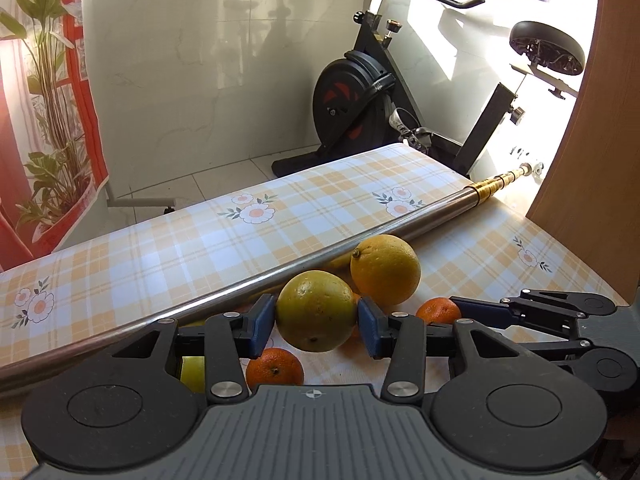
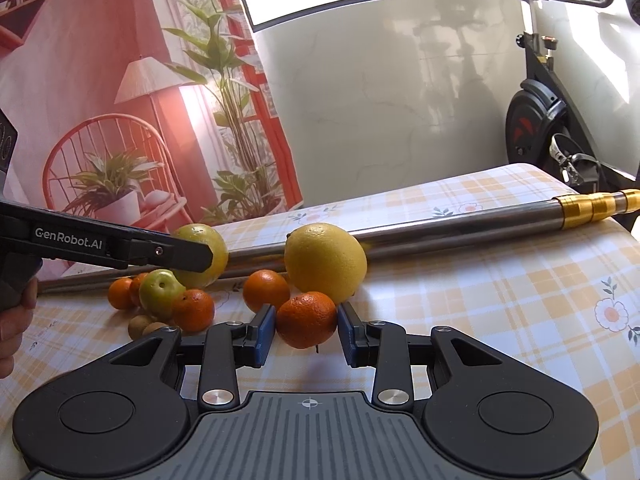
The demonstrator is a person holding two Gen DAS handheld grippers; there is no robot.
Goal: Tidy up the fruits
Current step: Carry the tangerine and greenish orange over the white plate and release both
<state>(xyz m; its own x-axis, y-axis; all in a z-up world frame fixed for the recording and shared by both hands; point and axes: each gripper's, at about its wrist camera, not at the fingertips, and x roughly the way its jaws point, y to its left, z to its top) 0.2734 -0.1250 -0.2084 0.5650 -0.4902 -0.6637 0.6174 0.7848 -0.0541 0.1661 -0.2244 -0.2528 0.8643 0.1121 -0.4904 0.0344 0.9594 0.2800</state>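
My left gripper [image 1: 316, 324] is shut on a large green-yellow citrus [image 1: 316, 312], with its blue pads pressed on both sides. In the right wrist view one of its black fingers [image 2: 188, 258] covers that same citrus [image 2: 208, 248]. My right gripper [image 2: 307, 334] is shut on a mandarin [image 2: 307, 320]; from the left wrist view that mandarin [image 1: 438, 310] sits at the tips of the right fingers [image 1: 492, 306]. A big yellow citrus [image 2: 326, 262] rests just behind both held fruits. On the plaid tablecloth [image 2: 500, 300] lie more mandarins [image 2: 266, 290], a green apple [image 2: 162, 292] and small brown fruits [image 2: 140, 324].
A long metal pole [image 2: 480, 224] with a gold end lies across the table right behind the fruit. An exercise bike [image 1: 360, 92] stands past the far edge. A wooden panel [image 1: 592, 160] rises at the right. A hand [image 2: 16, 320] holds the left gripper's grip.
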